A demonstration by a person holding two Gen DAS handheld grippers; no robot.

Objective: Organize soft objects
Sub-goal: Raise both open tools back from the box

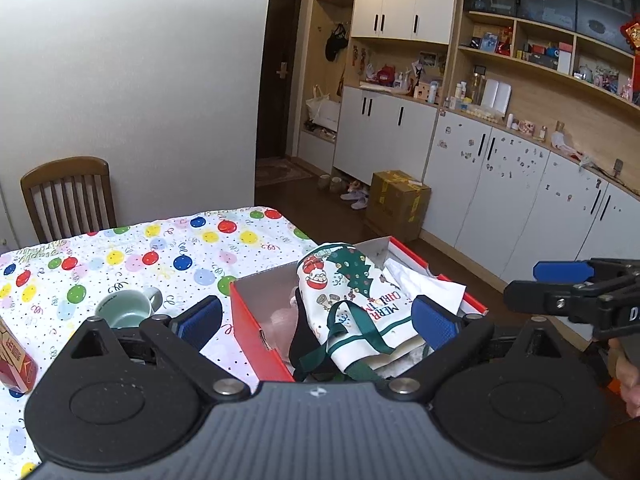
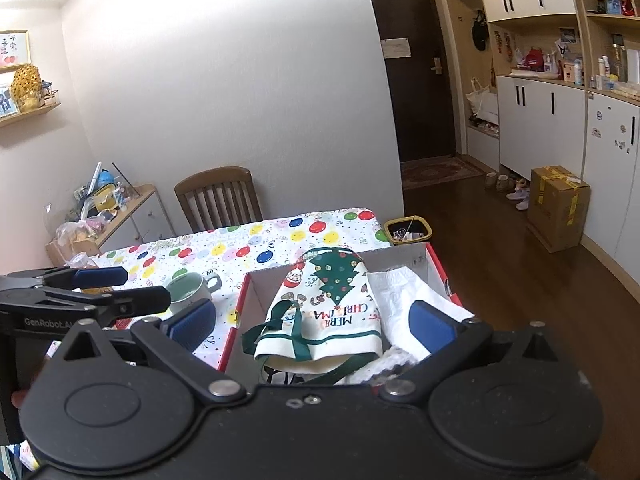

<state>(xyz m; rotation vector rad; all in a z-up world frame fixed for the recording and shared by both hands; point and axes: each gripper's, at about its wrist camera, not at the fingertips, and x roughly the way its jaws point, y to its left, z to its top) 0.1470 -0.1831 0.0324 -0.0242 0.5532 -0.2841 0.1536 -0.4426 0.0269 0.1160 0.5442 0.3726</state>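
Lying along box [image 2: 438,264], Christmas bag [image 2: 332,312], opening seemingly nearest.

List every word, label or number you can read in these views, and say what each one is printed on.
"MERRY CHRISTMAS", seen upside down, partly creased: on the Christmas cloth in the red box.
"GenRobot.AI", last letters cut off: on the left gripper body.
"D", cut off: on the right gripper body.
Red carton, framed calligraphy, door notice: too blurred to read.
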